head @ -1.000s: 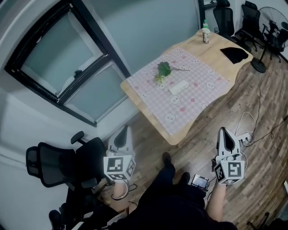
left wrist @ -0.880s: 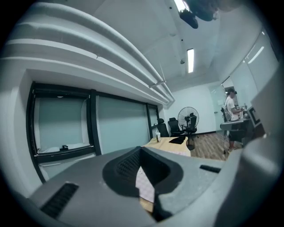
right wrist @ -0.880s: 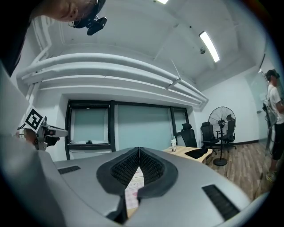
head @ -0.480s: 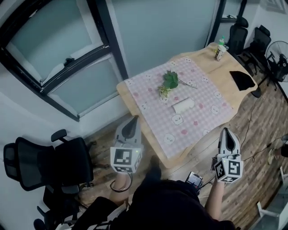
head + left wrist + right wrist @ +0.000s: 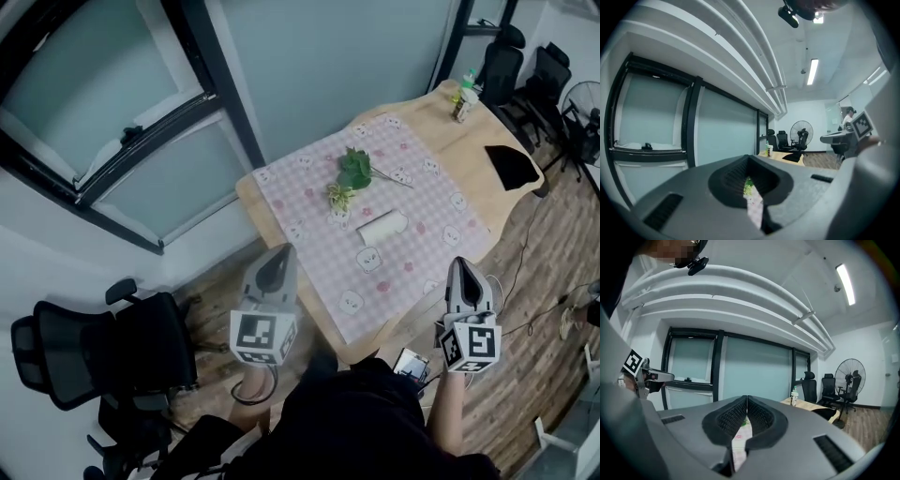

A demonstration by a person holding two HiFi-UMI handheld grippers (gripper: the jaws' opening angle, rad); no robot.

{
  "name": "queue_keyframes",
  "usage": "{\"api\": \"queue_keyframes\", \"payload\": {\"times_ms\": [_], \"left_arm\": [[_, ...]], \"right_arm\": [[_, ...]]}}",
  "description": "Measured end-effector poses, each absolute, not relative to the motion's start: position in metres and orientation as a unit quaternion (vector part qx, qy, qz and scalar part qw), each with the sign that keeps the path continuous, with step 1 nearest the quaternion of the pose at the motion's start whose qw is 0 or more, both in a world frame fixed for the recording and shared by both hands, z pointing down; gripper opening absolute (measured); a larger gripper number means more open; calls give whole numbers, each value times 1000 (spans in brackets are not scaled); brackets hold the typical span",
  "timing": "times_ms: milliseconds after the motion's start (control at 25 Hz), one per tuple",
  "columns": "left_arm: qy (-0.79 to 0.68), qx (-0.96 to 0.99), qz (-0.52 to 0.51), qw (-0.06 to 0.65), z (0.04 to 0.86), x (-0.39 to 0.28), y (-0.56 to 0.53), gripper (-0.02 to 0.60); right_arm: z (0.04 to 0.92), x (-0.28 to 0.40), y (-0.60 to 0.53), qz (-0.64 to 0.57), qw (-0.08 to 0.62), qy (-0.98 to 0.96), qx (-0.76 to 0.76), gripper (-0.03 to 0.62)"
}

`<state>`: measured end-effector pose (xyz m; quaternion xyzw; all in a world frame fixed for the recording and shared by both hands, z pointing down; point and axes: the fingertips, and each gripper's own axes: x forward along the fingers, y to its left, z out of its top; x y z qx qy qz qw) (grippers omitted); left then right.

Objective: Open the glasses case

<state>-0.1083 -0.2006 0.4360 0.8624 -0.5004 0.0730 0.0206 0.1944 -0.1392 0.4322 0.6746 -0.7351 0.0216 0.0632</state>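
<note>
Currently short of the worktop's (image 5: 441, 112) near corner: left gripper (image 5: 281, 253) and right gripper (image 5: 465, 266), side by side, both pointing toward it, neither touching it. Jaws of each pressed together, with nothing held; only a sliver of checked cloth showing through the slit behind the pads. On the pink checked cloth (image 5: 427, 192), near its middle: the white glasses case (image 5: 382, 225), seemingly closed, well apart from both grippers. Just beyond the case, a green sprig (image 5: 354, 171). At the far end on bare wood, a bottle (image 5: 461, 101), and a black item (image 5: 514, 167) close to the right edge. Open wooden floor (image 5: 539, 309) along the worktop's right side. To the left, a black office chair (image 5: 103, 347) near the left gripper, and a glazed wall (image 5: 309, 75) running close along the worktop's far-left edge.
</note>
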Motion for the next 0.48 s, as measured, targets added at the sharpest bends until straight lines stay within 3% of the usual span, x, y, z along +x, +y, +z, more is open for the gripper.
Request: {"api": "queue_keyframes", "payload": {"times_ms": [480], "left_arm": [[-508, 858, 83, 7, 425, -85, -211, 0]], "right_arm": [[437, 217, -165, 31, 35, -756, 653, 36]]}}
